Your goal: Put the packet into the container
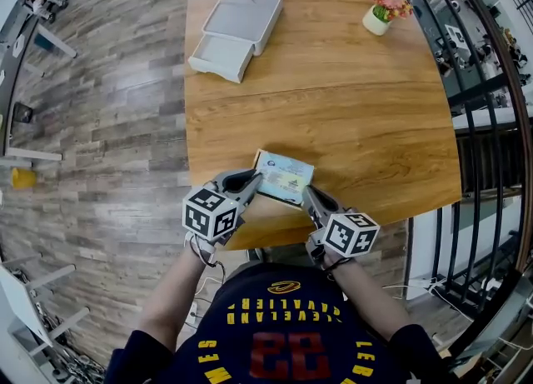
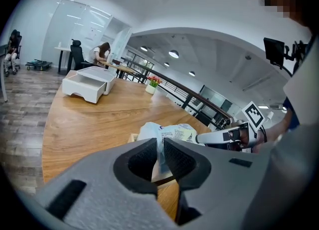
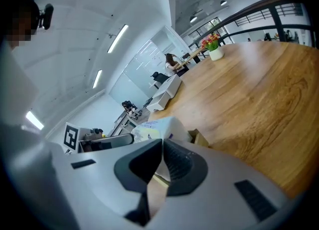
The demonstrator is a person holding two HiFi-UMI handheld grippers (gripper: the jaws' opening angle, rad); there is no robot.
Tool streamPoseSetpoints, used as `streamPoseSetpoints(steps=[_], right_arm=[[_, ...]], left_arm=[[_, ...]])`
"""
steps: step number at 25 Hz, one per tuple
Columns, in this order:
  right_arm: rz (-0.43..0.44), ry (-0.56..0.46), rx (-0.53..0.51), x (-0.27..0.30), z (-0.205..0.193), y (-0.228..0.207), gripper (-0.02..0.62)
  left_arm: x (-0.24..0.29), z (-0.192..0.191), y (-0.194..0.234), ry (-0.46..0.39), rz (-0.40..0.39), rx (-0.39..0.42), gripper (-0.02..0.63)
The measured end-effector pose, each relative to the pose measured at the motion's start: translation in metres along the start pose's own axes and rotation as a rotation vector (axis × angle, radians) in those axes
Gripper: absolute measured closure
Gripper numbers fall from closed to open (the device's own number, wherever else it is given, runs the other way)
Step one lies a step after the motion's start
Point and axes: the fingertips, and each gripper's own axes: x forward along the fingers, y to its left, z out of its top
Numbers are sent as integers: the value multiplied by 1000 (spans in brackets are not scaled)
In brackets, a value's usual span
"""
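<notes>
Left gripper point(image 1: 250, 181) and right gripper point(image 1: 310, 195), head view: each grips 1 end of pale blue-and-white printed plastic packet point(image 1: 285, 176) at near edge of wooden table point(image 1: 350, 99); white rectangular container point(image 1: 237, 28) well apart at far side | left gripper view: jaws narrow, pinching packet film | right gripper view: jaws nearly together on packet's thin edge

Low in the frame, the left tongs point(image 1: 252, 180) and right tongs point(image 1: 308, 194) are each pinching the packet point(image 1: 285, 175) by opposite edges.
</notes>
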Motion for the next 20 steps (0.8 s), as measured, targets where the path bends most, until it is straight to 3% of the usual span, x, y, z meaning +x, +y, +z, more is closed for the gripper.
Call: streamPoseSetpoints(steps=[6, 14, 20], right_arm=[[-17, 39, -20, 7, -15, -6, 575], [-52, 58, -110, 15, -26, -16, 577], [-65, 61, -117, 15, -29, -20, 577]], left_arm=[[6, -17, 9, 52, 12, 1, 554], [15, -35, 12, 138, 78, 146, 552], [18, -40, 11, 152, 101, 182, 531]])
